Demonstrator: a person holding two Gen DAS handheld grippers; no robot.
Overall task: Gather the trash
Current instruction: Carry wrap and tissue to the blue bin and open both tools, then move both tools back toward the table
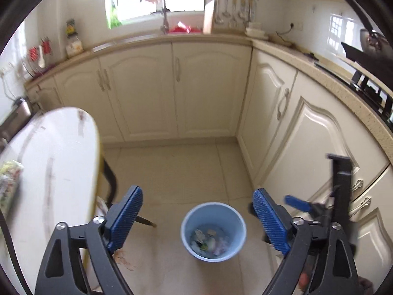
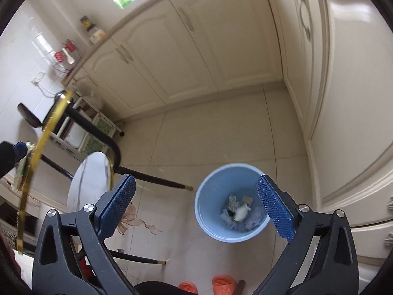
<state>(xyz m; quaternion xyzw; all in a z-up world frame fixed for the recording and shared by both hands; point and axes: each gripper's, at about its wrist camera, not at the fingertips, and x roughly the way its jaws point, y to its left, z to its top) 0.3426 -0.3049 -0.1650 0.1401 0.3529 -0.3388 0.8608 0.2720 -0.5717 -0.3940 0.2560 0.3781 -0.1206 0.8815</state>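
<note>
- Both tools, left tool (image 1: 197, 217) and right tool (image 2: 196, 205), we hold spread wide and empty.
- Below them stands the bin (image 2: 231, 202); a wrapper (image 1: 8, 184) lies leftward on the table (image 1: 56, 152), nearer our left tool.

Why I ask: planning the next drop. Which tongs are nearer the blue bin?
Right, it seems. The right tongs hang open just above the blue bin, one finger overlapping its rim. The left tongs, also open, sit farther back beside the table.

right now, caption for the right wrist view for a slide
Open right gripper above the blue bin of crumpled trash on a kitchen floor.
</note>
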